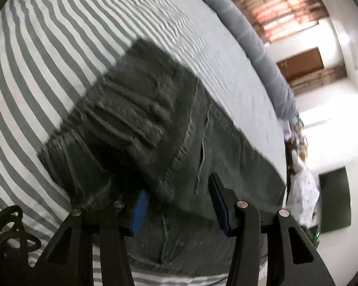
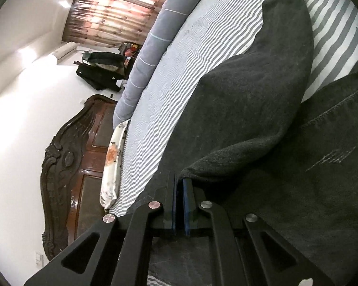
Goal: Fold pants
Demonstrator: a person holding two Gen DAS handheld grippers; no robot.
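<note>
Dark grey pants lie on the striped bed sheet, with the fuzzy inner side of the waist turned up. My left gripper hovers low over them, its blue pads apart. Cloth lies between the fingers, and the tip of the left one is hidden under a fold. In the right wrist view a pants leg is folded up into a raised hump. My right gripper is shut, and the edge of that fold is pinched at its tips.
A rolled grey duvet runs along the far side of the bed. A floral pillow leans against the carved wooden headboard. Black cables lie by my left gripper. Curtains and hanging clothes stand beyond the bed.
</note>
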